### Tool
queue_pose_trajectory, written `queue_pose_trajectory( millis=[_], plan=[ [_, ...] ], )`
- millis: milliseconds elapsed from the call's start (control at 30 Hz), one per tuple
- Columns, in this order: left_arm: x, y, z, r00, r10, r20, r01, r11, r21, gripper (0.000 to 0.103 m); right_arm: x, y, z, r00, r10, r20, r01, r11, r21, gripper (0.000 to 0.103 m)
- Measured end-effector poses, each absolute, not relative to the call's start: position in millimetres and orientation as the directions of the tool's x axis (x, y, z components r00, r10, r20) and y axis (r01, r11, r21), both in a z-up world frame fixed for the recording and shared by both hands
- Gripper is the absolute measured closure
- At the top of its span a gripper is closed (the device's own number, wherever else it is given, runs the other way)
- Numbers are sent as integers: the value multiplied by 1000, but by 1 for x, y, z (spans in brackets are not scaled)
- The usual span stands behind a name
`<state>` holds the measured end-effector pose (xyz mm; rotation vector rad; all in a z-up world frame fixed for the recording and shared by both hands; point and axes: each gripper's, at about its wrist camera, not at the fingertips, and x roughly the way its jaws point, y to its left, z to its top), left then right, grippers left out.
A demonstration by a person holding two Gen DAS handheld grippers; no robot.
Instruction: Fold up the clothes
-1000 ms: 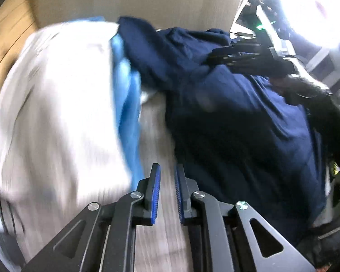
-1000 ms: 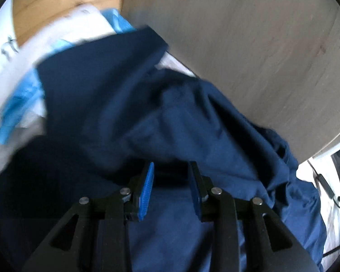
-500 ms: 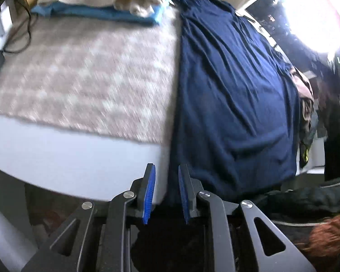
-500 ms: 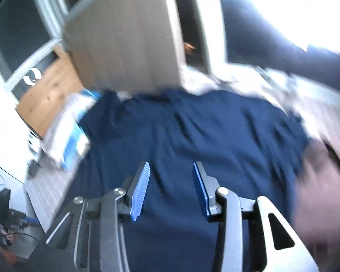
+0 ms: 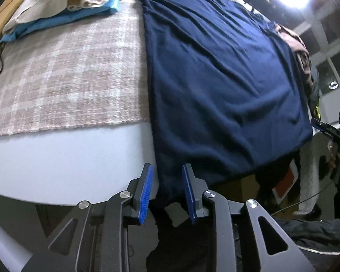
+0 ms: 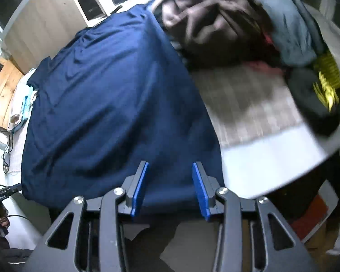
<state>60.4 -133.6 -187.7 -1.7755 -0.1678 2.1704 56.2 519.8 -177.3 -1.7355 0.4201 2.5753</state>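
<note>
A navy blue shirt lies spread flat along the checked bed cover, its hem hanging over the near edge. My left gripper is open, its jaws either side of the shirt's lower left corner, not closed on it. In the right wrist view the same shirt fills the middle. My right gripper is open wide over the lower right hem, holding nothing.
Folded beige and light blue clothes are stacked at the far left of the bed. A heap of unfolded brown, grey and black-yellow garments lies to the right of the shirt. The white mattress edge is just ahead; cables lie at the left.
Both grippers have pulled back from the far end of the bed to its near edge. The crumpled shirt now lies stretched flat. Both grippers have opened wider.
</note>
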Motion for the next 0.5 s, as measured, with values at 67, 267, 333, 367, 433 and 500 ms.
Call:
queue_pose_trajectory(
  millis=[67, 267, 333, 367, 433, 500],
  plan=[
    [60, -127, -189, -159, 338, -928, -218, -928, -301, 92, 59, 517, -187, -381, -133, -915, -148, -968, 202, 64],
    [67, -137, -183, -177, 303, -937, -233, -937, -259, 101, 54, 499, -200, -356, -91, -930, -87, -988, 130, 63],
    [70, -151, -185, -162, 338, -927, -193, -932, -306, 101, 55, 499, -199, -350, -76, -934, -72, -992, 108, 63],
    [72, -155, -186, -158, 331, -930, -184, -936, -301, 99, 54, 499, -200, -339, -71, -938, -66, -993, 99, 63],
    [72, -163, -180, -182, 310, -933, -168, -945, -281, 94, 51, 498, -195, -317, -56, -947, -65, -995, 81, 63],
    [71, -171, -169, -219, 308, -926, -149, -948, -280, 87, 47, 494, -173, -341, -60, -938, -53, -995, 83, 63]
  ],
)
